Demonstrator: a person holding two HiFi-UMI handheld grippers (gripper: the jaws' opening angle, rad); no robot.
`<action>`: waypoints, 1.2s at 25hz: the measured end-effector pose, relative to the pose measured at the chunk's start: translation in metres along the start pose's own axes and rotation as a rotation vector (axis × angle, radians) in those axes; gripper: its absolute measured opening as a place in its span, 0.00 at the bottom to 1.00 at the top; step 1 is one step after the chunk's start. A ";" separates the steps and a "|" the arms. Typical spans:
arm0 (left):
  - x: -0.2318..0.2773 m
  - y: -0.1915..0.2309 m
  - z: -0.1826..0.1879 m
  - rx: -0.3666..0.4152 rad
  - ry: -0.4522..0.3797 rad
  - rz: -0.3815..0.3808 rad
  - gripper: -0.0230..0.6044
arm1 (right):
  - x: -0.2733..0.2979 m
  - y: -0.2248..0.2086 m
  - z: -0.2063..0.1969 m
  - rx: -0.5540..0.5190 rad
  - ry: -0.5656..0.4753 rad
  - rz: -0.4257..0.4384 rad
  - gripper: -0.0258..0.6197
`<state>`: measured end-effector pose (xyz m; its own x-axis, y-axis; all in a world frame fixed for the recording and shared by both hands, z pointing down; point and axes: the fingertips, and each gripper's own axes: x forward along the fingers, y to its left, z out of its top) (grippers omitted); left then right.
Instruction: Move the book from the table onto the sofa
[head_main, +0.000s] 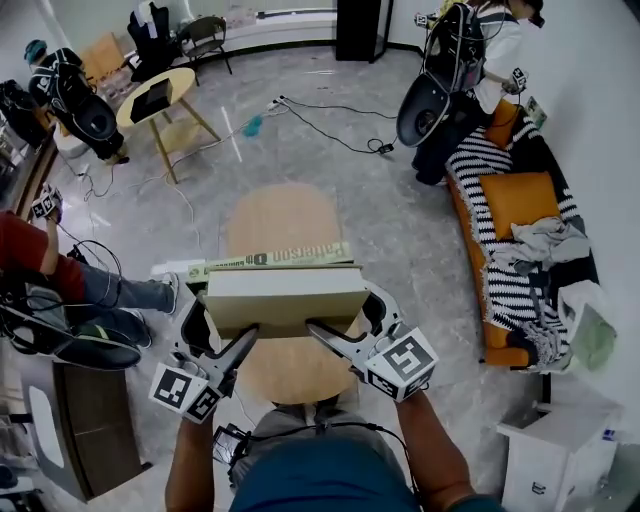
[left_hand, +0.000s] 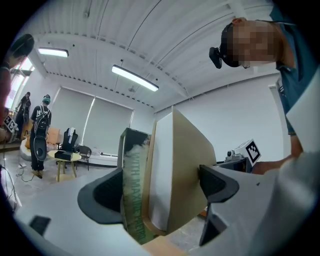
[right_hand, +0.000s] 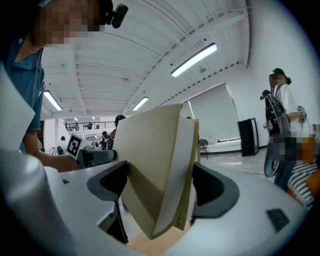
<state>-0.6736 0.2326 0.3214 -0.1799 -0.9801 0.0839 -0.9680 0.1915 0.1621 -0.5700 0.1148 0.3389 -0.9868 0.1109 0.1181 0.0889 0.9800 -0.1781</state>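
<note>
— What lies between here and the sofa (head_main: 497, 280)?
— Grey floor (head_main: 400, 220), a black cable (head_main: 335, 128), and a person (head_main: 465, 70) standing at the sofa's far end.
— And the book (head_main: 285, 297)?
— Thick, with a tan cover and a green lettered spine, held above the oval counter (head_main: 285, 215). The left hand-held gripper (head_main: 225, 325) and right hand-held gripper (head_main: 355, 318) each clamp a near corner.

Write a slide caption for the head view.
The book, clamped by left gripper and right gripper, over the table; sofa at right.
</note>
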 end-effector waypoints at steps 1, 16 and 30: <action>-0.002 -0.003 0.004 0.008 -0.008 -0.005 0.79 | -0.003 0.002 0.004 -0.011 -0.007 -0.004 0.70; -0.042 -0.021 0.048 0.049 -0.075 -0.170 0.79 | -0.039 0.064 0.048 -0.103 -0.074 -0.163 0.70; -0.068 -0.084 0.058 0.061 -0.108 -0.433 0.79 | -0.121 0.122 0.054 -0.137 -0.092 -0.424 0.70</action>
<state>-0.5904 0.2798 0.2448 0.2304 -0.9696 -0.0829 -0.9660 -0.2381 0.1005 -0.4473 0.2119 0.2502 -0.9473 -0.3138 0.0641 -0.3146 0.9492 -0.0013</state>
